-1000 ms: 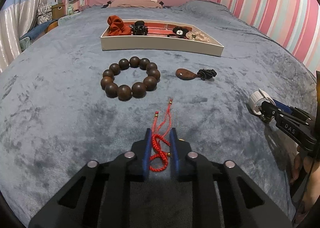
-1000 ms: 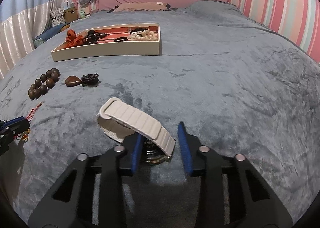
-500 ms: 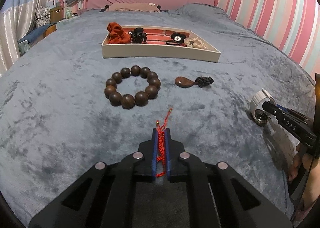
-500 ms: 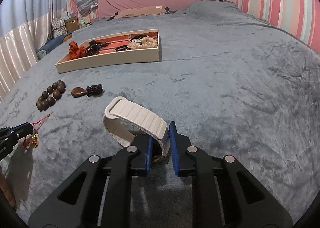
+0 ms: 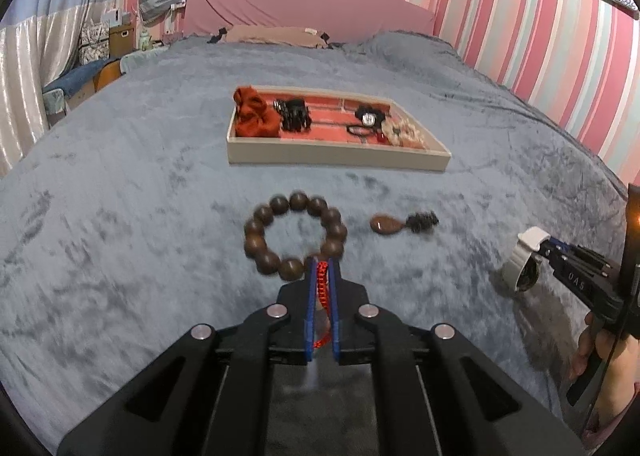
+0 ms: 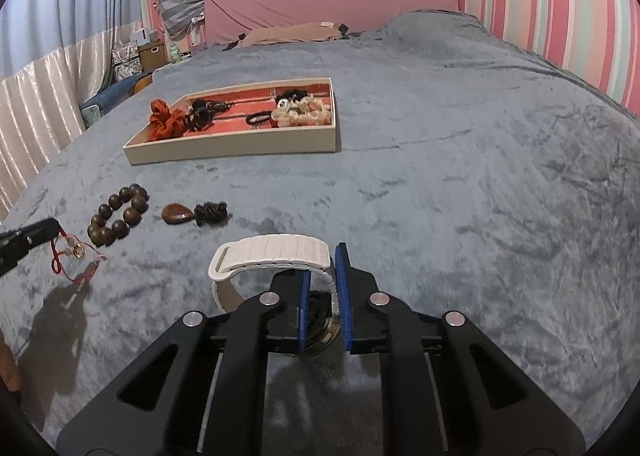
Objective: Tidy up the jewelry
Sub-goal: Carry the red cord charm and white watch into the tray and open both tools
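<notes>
My left gripper (image 5: 322, 268) is shut on a red string bracelet (image 5: 321, 288) and holds it above the grey bedspread; in the right wrist view the bracelet (image 6: 68, 256) dangles from it. My right gripper (image 6: 323, 256) is shut on a white-strap watch (image 6: 272, 252), lifted off the bed; it also shows in the left wrist view (image 5: 524, 260). A brown wooden bead bracelet (image 5: 294, 240) and a brown pendant with a black knot (image 5: 400, 223) lie on the bed. A cream tray (image 5: 336, 154) with a red lining stands further back.
The tray holds a rust scrunchie (image 5: 254, 116), a black hair claw (image 5: 294, 116), black hair ties (image 5: 366, 124) and a cream beaded piece (image 5: 404, 134). A pink headboard (image 5: 308, 8) and striped walls lie beyond. Boxes stand at the far left.
Both grippers closed on their items, the left on the red string bracelet, the right on the watch, and lifted them off the bed. The views rose and tilted toward the tray.
</notes>
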